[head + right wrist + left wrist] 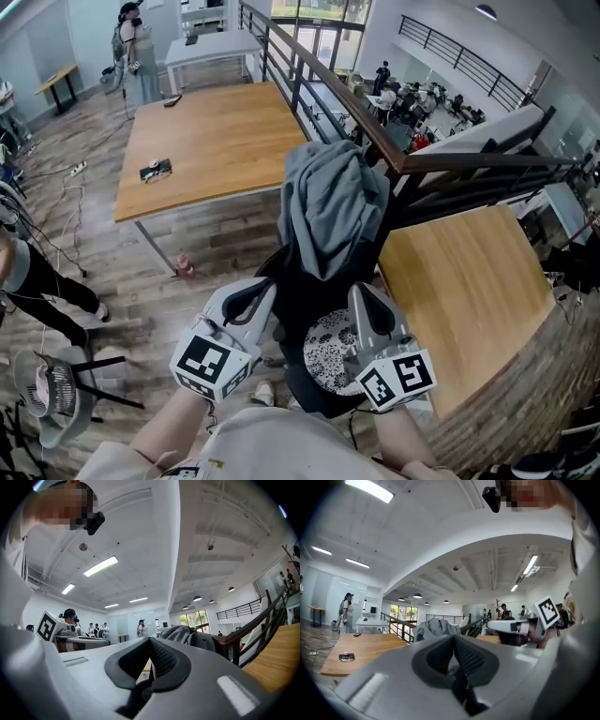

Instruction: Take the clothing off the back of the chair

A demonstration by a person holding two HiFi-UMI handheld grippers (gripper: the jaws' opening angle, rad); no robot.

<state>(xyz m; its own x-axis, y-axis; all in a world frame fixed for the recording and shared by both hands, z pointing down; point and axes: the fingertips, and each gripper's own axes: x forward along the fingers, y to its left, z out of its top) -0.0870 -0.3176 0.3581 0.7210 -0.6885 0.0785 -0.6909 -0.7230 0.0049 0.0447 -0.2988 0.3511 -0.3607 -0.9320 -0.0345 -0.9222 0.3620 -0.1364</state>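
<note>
The grey clothing (333,202) is heaped over the back of the black chair (305,300) in the middle of the head view, its folds hanging down towards the seat. Just below it in the frame, the left gripper (265,287) and right gripper (362,293) point at it from either side of the seat. Both have their jaws pressed together with nothing between them, and neither touches the cloth. To do the grab well, the jaws probably need to open first, then bite a thick fold near the top on each side. Lifting upward rather than dragging should keep the chair steady. A railing (328,89) runs close behind, between two wooden tables (216,141).
</note>
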